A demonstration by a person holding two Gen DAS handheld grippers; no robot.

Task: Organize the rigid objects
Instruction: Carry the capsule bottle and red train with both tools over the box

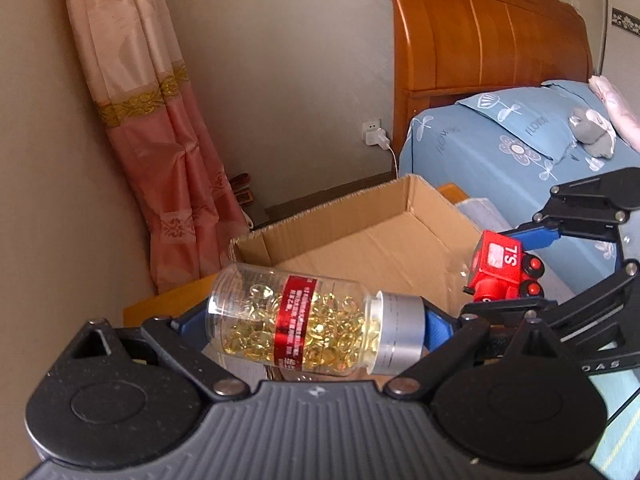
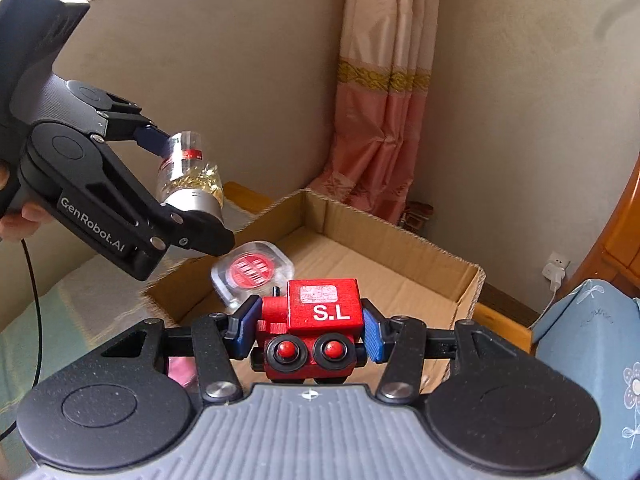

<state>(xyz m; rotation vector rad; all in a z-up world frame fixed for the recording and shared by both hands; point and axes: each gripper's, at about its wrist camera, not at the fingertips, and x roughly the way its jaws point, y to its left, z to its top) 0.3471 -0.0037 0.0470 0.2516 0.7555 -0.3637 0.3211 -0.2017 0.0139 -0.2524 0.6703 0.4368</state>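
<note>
Jaws clamp capsule bottle left, red toy train right

Bottle label print too small to read. Left tongs pads mostly hidden behind bottle. Box near wall blocked by toy train in right view.

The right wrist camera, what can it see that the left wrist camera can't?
Only the right wrist view shows the clear square container with a red disc in the cardboard box and the window.

Only the left wrist view shows the wooden headboard and grey plush toy.

Both show the box, pink curtain, capsule bottle in the left hand-held gripper, and red toy train in the right hand-held gripper.
</note>
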